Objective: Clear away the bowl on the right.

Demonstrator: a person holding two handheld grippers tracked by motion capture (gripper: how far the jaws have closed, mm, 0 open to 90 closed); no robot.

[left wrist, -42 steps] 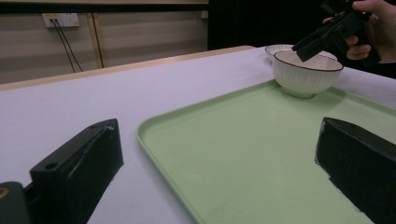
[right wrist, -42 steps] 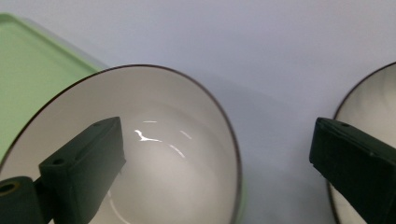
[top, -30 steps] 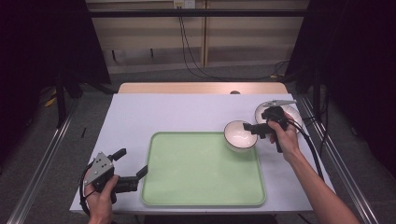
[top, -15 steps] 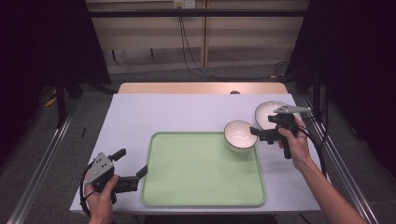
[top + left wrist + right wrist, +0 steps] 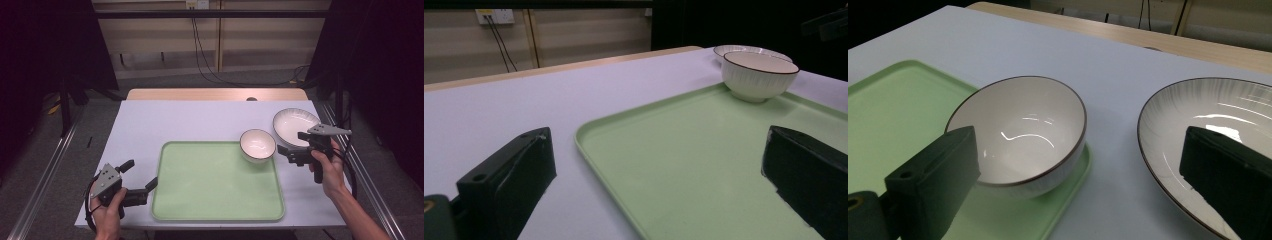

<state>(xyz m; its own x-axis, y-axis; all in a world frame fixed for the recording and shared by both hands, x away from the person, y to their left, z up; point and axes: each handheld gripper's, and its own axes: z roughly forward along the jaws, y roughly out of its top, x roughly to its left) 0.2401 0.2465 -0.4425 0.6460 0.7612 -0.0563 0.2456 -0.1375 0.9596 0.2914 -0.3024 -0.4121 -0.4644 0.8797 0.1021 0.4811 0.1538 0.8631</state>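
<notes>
On white tabletop [image 5: 200, 120], sitting at green tray's [image 5: 215, 185] far right corner: glazed bowl [image 5: 257, 145], judged rigid, slick, breakable, best pinched at rim; right tool [image 5: 296, 154] gaping wide just beside it, near plate [image 5: 292, 125]; left tool [image 5: 142, 186] wide, idling.

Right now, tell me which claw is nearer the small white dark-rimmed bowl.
Right. The right claw sits open just beside the small white dark-rimmed bowl, at the green tray's far corner; the left claw waits open at the tray's opposite, near-left edge.
</notes>
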